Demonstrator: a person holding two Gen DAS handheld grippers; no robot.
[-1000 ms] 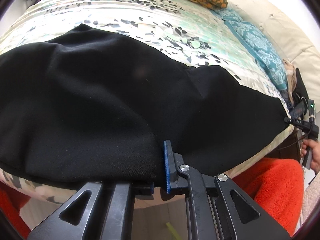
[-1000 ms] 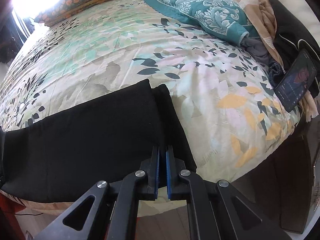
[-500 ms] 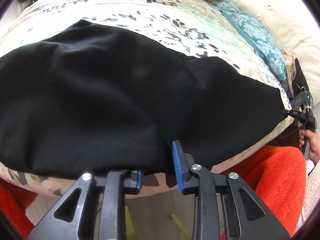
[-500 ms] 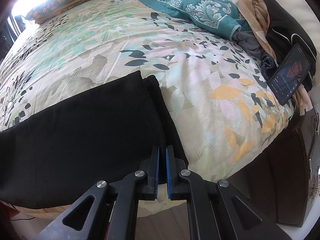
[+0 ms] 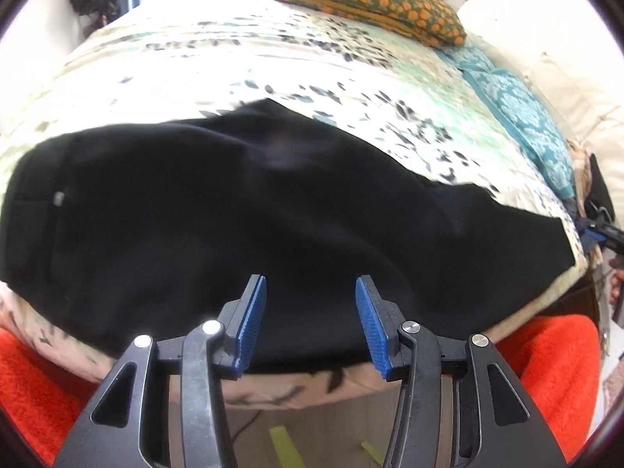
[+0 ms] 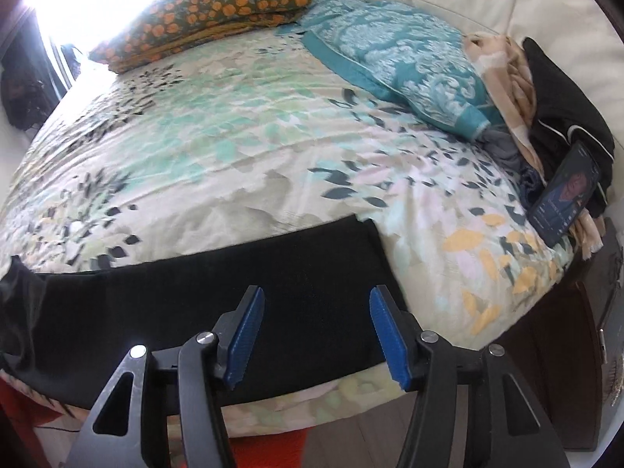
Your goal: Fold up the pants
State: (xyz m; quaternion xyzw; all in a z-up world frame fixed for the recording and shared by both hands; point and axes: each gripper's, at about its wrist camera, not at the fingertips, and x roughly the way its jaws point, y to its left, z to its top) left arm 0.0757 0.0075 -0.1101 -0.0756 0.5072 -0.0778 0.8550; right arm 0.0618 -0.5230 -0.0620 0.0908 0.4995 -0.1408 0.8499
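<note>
Black pants [image 5: 241,210] lie flat along the near edge of the bed, waistband to the left, legs running right. In the right wrist view the leg ends [image 6: 304,292] lie one on the other near the bed's front edge. My left gripper [image 5: 311,292] hovers above the pants' near edge, its jaws opening, nothing between the blue pads. My right gripper [image 6: 316,304] hangs over the leg ends, its jaws opening too, with no cloth between the pads. The far tip of my right gripper [image 5: 596,232] shows at the right edge of the left wrist view.
The bed's floral sheet [image 6: 234,148] stretches beyond the pants. An orange-dotted pillow [image 6: 210,15] and a teal pillow [image 6: 401,62] lie at the back. A heap of clothes [image 6: 546,97] and a propped phone [image 6: 565,195] sit at the right. Red fabric [image 5: 546,370] is below the bed edge.
Both grippers let go of the pants' near edge, opened and drew back and up from the bed. The pants now lie released on the sheet.
</note>
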